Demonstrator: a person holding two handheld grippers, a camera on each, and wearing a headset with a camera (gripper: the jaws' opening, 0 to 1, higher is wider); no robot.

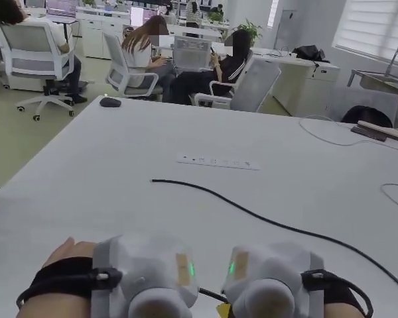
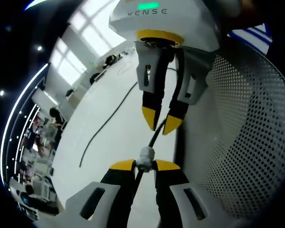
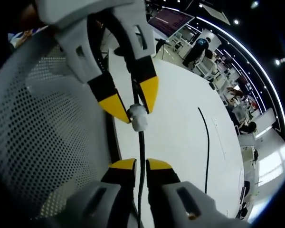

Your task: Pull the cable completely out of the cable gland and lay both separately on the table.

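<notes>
Left gripper (image 2: 144,165): the yellow-tipped jaws are closed narrowly on the small white plastic cable gland (image 2: 145,156), one tip touching each side of it.
Right gripper (image 3: 141,164): the jaws are drawn in tight on the thin black cable (image 3: 141,142), gripping it just beside the gland.
Gripper positions: they face each other tip to tip, close together. In the head view they sit side by side at the near edge of the wide white bench (image 1: 119,165), a green light lit on each body.
Cable gland: it is held off the bench between the left gripper's tips. The cable enters one end, and a dark line runs on between the left jaws behind it, so the cable is not out yet.
Cable on the bench: a long stretch lies loose across the top, with its free end left of centre. From there it curves toward the right edge of the head view.
Also on the bench: a flat white power strip (image 1: 219,161) lies beyond the cable, and a black computer mouse (image 1: 110,102) sits near the far edge.
Beside the grippers: a white perforated mesh panel (image 2: 247,133) stands close by.
</notes>
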